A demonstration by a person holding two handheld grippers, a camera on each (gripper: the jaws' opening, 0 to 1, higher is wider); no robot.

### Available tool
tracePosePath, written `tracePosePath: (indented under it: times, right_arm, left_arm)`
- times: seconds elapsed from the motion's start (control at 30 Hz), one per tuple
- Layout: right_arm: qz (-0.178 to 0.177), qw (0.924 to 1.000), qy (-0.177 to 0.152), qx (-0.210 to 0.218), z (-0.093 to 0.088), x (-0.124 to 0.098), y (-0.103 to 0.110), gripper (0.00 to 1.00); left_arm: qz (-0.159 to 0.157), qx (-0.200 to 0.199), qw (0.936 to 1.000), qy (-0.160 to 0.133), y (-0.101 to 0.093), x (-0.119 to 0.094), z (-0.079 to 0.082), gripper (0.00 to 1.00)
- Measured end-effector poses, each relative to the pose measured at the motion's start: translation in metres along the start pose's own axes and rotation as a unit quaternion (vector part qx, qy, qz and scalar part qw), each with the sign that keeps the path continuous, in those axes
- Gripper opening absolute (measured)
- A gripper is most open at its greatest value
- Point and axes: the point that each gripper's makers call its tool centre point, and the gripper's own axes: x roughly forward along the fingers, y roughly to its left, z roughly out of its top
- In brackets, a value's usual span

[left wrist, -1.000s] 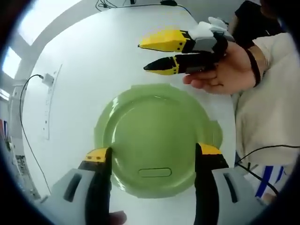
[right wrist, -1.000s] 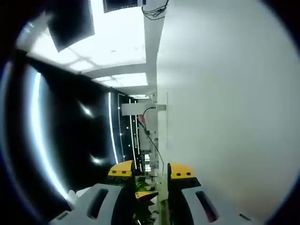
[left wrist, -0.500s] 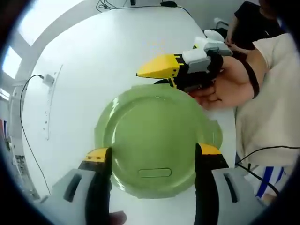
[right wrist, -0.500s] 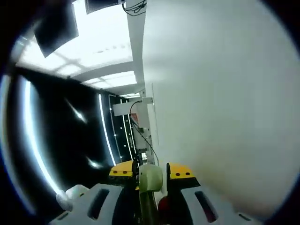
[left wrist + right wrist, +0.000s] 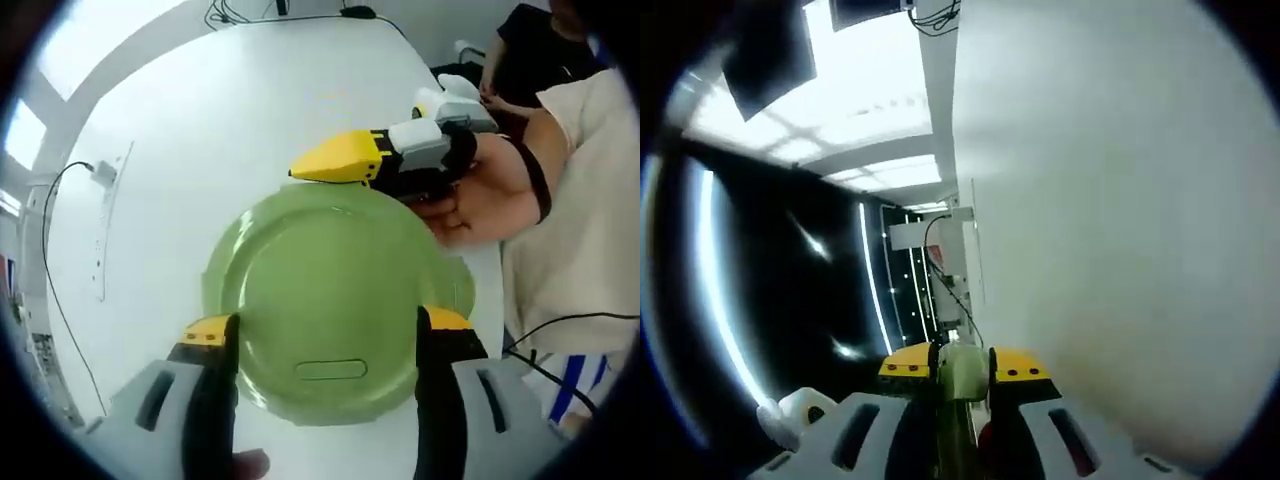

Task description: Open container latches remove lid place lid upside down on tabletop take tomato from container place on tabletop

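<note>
Left gripper view: green lid (image 5: 335, 300) on container, seen from above, sitting on white desk (image 5: 220, 120). Left gripper (image 5: 325, 345) spread wide, one jaw at each side of the lid's near half, yellow tips level with the rim. Whether touching, cannot tell. Small oblong mark near the lid's near edge, between the jaws. Green tab (image 5: 462, 285) sticking out at the lid's right edge. Right gripper (image 5: 335, 165) coming in from the right, held by a hand (image 5: 480, 195), its yellow tip lying at the lid's far edge; lower jaw hidden behind the rim. Black cable (image 5: 60, 260) trailing along the desk's left side, more cables (image 5: 290, 12) at the far end. Person in pale top (image 5: 575, 200) at the right, another in dark clothing (image 5: 540, 45) far right.

Right gripper view: rolled sideways, white desk (image 5: 1120, 220) taking the right half, dark room with ceiling lights (image 5: 840, 100) on the left. Right gripper (image 5: 960, 370) pressed in on a pale green latch (image 5: 962, 372), yellow tips tight against both sides of it. Something red (image 5: 985, 435) low beside the right jaw, too small to name; no tomato made out in either picture. Container body hidden under the lid.
</note>
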Motion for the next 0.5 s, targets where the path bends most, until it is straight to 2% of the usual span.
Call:
tracePosePath:
  times: [0.23, 0.4, 0.47, 0.5]
  right_arm:
    - [-0.002, 0.9997, 0.015, 0.021, 0.0001, -0.0005, -0.0012, 0.1]
    - [0.0, 0.9997, 0.018, -0.015, 0.0015, -0.0012, 0.0002, 0.08]
    - [-0.001, 0.9997, 0.022, -0.011, 0.0015, -0.001, 0.0001, 0.08]
    - [-0.002, 0.9992, 0.023, -0.031, 0.0018, -0.0012, 0.0008, 0.07]
  left_arm:
    - [-0.001, 0.005, 1.0, 0.001, -0.0002, 0.0005, 0.001, 0.64]
    - [-0.003, 0.011, 0.9999, 0.008, -0.0002, 0.0009, 0.0016, 0.64]
    - [-0.003, 0.012, 0.9999, 0.009, -0.0001, 0.001, 0.0018, 0.64]
    - [-0.003, 0.012, 0.9999, 0.009, 0.0001, 0.0009, 0.0018, 0.64]
